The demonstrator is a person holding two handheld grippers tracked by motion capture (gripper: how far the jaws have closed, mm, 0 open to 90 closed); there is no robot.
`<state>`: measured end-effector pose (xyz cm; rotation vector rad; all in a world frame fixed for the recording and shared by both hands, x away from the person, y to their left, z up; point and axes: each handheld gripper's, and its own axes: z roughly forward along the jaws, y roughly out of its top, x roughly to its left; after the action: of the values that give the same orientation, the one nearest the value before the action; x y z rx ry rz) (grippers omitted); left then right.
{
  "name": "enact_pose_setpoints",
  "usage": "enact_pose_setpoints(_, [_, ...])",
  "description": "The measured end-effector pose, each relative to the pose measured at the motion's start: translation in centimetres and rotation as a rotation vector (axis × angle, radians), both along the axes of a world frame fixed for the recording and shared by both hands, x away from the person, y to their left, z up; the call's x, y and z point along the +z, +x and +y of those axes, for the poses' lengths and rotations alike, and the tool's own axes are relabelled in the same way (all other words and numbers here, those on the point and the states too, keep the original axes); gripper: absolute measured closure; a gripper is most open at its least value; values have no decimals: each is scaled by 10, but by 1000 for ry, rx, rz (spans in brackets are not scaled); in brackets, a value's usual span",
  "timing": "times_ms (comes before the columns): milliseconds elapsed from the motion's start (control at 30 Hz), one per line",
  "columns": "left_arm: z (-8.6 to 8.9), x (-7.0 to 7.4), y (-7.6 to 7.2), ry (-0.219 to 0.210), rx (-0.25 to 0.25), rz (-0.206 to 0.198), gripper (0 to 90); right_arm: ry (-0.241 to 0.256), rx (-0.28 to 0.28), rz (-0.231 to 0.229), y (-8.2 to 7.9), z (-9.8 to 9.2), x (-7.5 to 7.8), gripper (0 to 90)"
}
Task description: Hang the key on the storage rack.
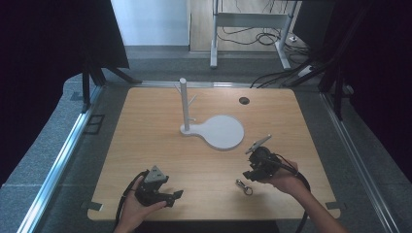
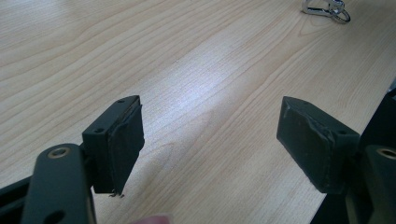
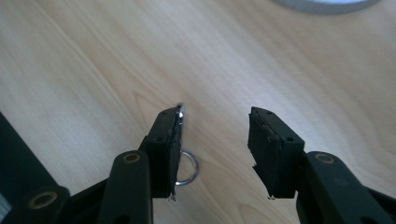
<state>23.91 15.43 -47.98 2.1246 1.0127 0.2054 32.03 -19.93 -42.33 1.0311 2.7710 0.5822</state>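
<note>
Two open grippers: lower right gripper (image 1: 256, 167), jaws apart, squarely over keyring (image 1: 244, 187) lying near edge of table (image 1: 145, 141), centre clasp between pads, close gently; keep left gripper (image 1: 167, 196), likewise apart, clear at near left.

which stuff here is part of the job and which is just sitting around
In the job: key clip beside the right gripper, jaws open; white peg stand, probably where it hangs.
Lying about: left gripper, open and idle; table hole; floor cables.
</note>
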Motion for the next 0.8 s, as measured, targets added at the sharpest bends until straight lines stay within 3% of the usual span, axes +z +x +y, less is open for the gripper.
enact_pose_setpoints(367, [-3,-3,1,15,-11,10,234,-44,46,69,-4,13,-29,576])
enact_pose_setpoints(800, [-6,-7,1,23,-15,12,234,-77,45,107,-5,17,-44,628])
